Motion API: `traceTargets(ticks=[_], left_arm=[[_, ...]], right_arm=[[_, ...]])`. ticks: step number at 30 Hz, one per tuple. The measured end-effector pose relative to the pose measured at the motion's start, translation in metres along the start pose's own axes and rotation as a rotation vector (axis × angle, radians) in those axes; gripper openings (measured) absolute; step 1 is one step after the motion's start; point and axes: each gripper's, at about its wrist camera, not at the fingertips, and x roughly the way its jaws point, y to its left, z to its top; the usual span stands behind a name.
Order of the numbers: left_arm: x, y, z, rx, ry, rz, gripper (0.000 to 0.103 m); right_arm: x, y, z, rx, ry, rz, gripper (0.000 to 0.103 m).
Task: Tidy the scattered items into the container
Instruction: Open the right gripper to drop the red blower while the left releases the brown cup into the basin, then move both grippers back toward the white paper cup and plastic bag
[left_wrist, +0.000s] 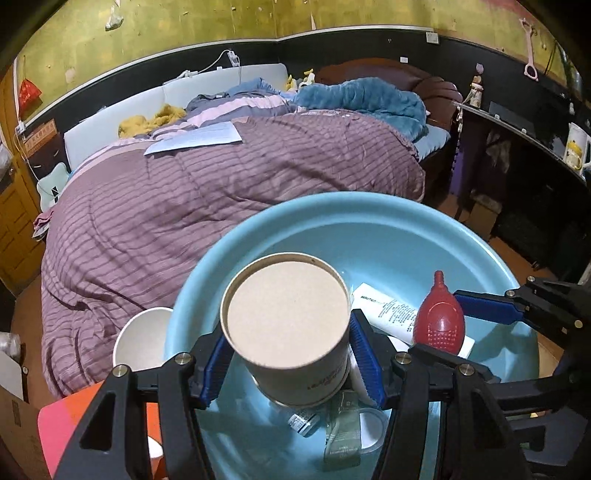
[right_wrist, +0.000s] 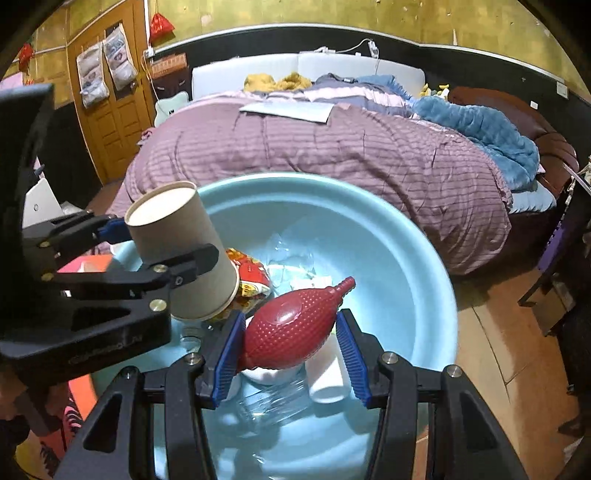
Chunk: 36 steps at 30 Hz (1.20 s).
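Hovering over the blue basin (left_wrist: 369, 229), left gripper (left_wrist: 288, 354) jaws clamp a paper cup (left_wrist: 288, 317); right gripper (right_wrist: 291, 347) jaws clamp a red rubber bulb (right_wrist: 291, 325). Next: releasing both inside.

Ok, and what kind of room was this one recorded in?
A bedroom, most likely. A large bed with a purple striped quilt fills the background, a blue blanket is bunched near its padded white headboard, and a wooden door stands to one side.
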Motion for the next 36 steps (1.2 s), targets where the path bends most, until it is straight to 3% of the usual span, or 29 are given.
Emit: traceTargets(ticks=[5,11,15,19,21,36], left_arm=[[0.003,-0.003,-0.002,0.0,0.009,0.0,0.065],[0.003,-0.001,-0.002,-0.004,0.009,-0.011,0.066],[0.001,0.001,0.0,-0.007,-0.003,0.015,0.081],[-0.004,-0.001,0.001,0.006,-0.021,0.012,0.085],[-0.007,-0.002,0.002,0.01,-0.031,0.012,0.086],[-0.07,-0.009,-0.006,0.045,-0.139,-0.003,0.086]], right_arm=[[0.013,0.0,-0.004,-0.032,0.037,-0.013,0.055],[0.014,0.002,-0.006,-0.06,0.023,-0.024,0.055],[0.011,0.0,-0.009,-0.052,0.019,-0.004,0.056],[0.006,0.0,-0.011,-0.05,0.006,0.011,0.06],[0.001,0.001,-0.013,-0.05,-0.013,0.016,0.066],[-0.067,-0.006,-0.035,0.006,-0.146,0.069,0.067]])
